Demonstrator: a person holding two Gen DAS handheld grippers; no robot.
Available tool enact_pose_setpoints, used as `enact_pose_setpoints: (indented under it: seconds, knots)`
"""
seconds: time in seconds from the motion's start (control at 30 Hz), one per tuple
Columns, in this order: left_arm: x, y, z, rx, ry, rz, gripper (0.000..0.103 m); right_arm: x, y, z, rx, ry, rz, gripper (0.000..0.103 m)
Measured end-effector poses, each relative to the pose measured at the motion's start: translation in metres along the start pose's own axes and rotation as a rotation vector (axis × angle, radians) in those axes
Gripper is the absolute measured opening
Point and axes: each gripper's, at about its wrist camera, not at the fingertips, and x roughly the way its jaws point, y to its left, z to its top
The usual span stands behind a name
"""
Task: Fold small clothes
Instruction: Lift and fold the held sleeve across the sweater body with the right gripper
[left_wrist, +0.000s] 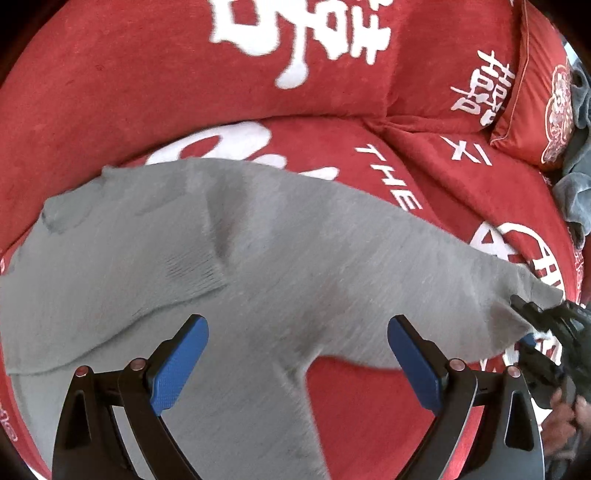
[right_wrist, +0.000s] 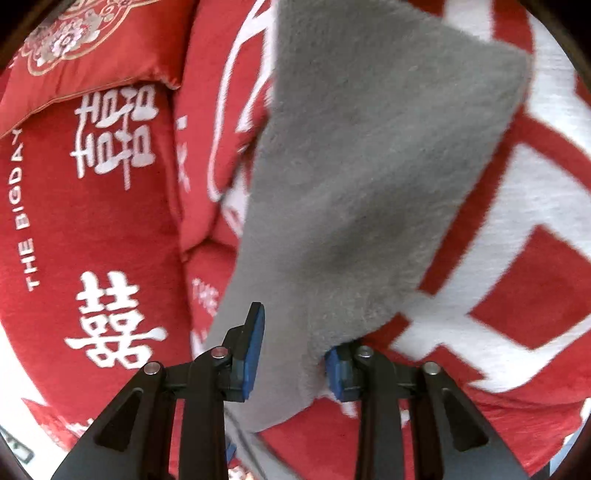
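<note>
A grey knitted garment (left_wrist: 258, 258) lies spread on a red sofa seat (left_wrist: 369, 406), one folded sleeve with a ribbed cuff lying across its left part. My left gripper (left_wrist: 297, 354) is wide open just above the garment's lower middle, holding nothing. My right gripper (right_wrist: 293, 354) has a corner of the same garment (right_wrist: 369, 166) running between its blue pads (right_wrist: 255, 354), and the cloth is stretched away from it. The right pad is mostly hidden by the cloth. In the left wrist view the right gripper (left_wrist: 532, 314) shows at the garment's far right corner, pinching it.
The sofa has red covers with white characters on seat and backrest (left_wrist: 184, 74). A red embroidered cushion (left_wrist: 532, 96) sits at the back right, with a grey-blue cloth pile (left_wrist: 576, 177) beside it. The cushion (right_wrist: 74, 48) shows at the upper left of the right wrist view.
</note>
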Motion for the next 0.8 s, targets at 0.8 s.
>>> enact_pose_setpoints:
  seconds: [0.8]
  knots:
    - [-0.056,0.148,-0.026,-0.142,-0.099,0.134,0.098,0.114,0.234,-0.145,-0.786,0.386,0.199,0.008]
